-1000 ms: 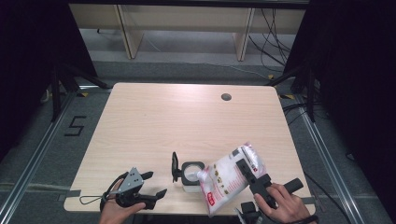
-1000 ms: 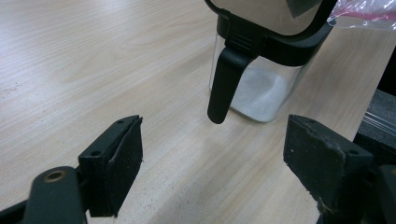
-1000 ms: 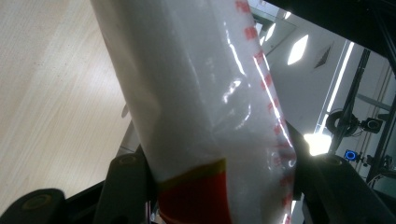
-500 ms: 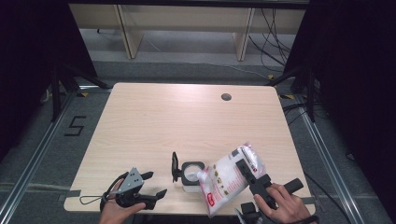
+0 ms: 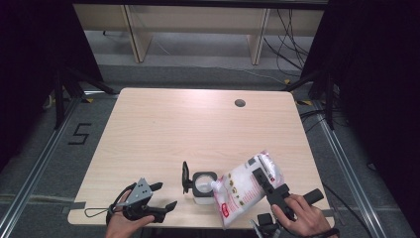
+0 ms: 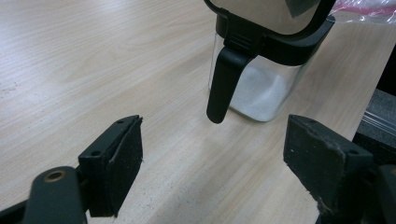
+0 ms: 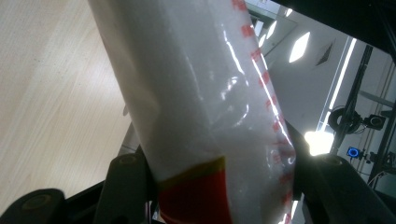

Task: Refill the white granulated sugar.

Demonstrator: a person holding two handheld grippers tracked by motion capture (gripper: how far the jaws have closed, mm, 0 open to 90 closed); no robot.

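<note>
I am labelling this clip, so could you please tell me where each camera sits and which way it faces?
High view: above the person's side, looking forward and down on the table; both hands, left gripper, right gripper.
Left gripper view: on that gripper, along open jaws toward the jar.
Right gripper view: on that gripper, jaws clamping the bag.
Shared: jar and bag also appear from above.

Print on the white bag [image 7: 205, 116] is too blurred to read, the bag running past the right gripper view's top and bottom edges; beside it, the clear container [image 6: 266, 60] is cropped at its lid by the left gripper view's top edge.
</note>
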